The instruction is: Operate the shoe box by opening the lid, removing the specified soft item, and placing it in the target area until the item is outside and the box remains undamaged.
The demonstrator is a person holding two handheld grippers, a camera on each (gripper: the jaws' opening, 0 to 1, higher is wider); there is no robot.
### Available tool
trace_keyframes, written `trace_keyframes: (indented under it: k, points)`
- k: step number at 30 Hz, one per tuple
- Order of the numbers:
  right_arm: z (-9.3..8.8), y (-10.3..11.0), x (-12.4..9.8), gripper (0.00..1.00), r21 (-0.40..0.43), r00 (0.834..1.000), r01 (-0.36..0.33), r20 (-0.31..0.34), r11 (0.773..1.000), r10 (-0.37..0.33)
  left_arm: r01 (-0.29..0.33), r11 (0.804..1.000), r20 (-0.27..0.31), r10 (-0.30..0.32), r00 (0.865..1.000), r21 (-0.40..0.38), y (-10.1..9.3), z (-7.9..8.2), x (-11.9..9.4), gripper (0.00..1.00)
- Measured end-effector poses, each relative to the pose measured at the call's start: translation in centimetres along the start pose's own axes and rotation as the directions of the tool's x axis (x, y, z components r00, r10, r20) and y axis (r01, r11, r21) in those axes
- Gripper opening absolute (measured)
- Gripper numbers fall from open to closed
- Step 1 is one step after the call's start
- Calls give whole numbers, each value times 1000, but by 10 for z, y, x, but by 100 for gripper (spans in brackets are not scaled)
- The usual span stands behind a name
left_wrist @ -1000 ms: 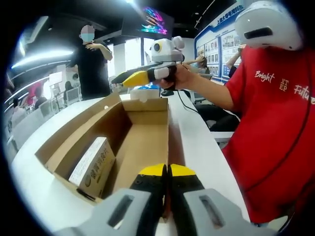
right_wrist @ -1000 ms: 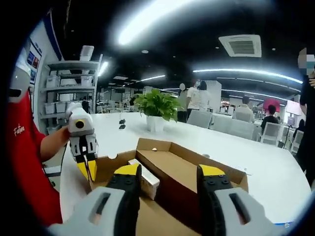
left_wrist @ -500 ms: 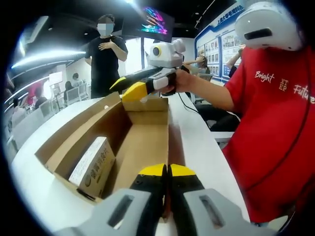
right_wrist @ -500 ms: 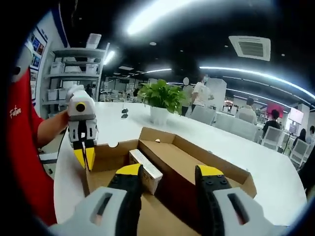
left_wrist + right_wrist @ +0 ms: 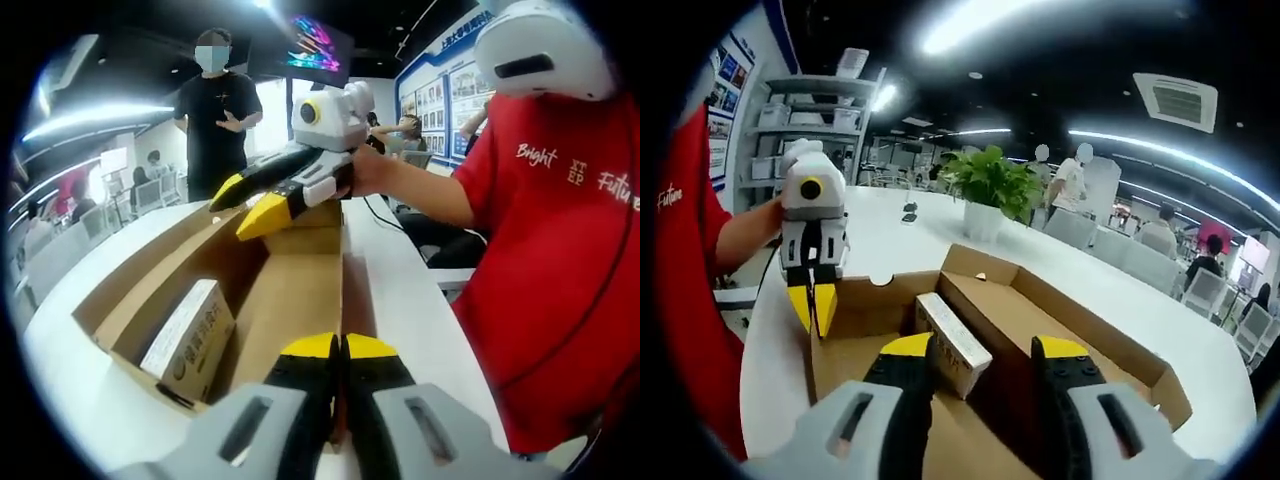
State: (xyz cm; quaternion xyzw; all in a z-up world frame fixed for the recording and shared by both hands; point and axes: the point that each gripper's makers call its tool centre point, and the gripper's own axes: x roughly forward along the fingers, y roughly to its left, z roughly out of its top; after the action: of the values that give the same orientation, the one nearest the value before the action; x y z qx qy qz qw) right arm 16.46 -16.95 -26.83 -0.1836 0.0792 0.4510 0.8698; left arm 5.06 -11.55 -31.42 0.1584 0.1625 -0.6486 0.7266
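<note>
**Open shoe box on the tabletop, both claws over it**

In the left gripper view, the left claw (image 5: 342, 345) rises from the bottom centre with its yellow-tipped black jaws pressed together; a thin edge of the box wall seems to sit between them, but I cannot tell whether they grip it. Ahead of it lies the open brown cardboard shoe box (image 5: 300, 300) on the white tabletop (image 5: 400, 290), its lid folded out toward the left of the frame. Inside, against the left wall, a small white rectangular carton with printed text (image 5: 190, 335) lies in the lower left of the frame.

The right claw (image 5: 240, 205) enters from the upper right of this view, held by a hand (image 5: 365, 170) of the person in a red T-shirt (image 5: 560, 260). Its jaws are parted and hold nothing, their yellow tips hanging over the far end of the box.

In the right gripper view, the right claw (image 5: 985, 350) stands at the bottom centre with a wide gap between its jaws, poised above the box (image 5: 1080, 330). The small carton (image 5: 955, 340) lies just beyond the left jaw tip. The left claw (image 5: 812, 305) points down at the box's near-left wall, jaws close together. A green potted plant (image 5: 990, 190) stands farther back on the tabletop (image 5: 890, 240).
</note>
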Motion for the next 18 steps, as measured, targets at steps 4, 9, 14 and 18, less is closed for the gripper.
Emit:
trace_keyframes:
  k: [4,9,14,18]
  points:
    - [-3,4,2,40,-19,1000,-12,-10,1000,12,2,1000,-1,-2,1000,-2,0,0,0,1]
    - [-4,7,8,40,-51,999,-28,-39,998,26,-3,1000,1,3,1000,-1,0,0,0,1]
    - [-7,6,15,36,-86,997,-36,-74,996,30,-3,1000,-2,3,1000,-3,0,0,1,1]
    - [1,9,19,33,-50,997,-60,-54,997,57,-2,1000,-1,2,1000,-3,0,0,1,1]
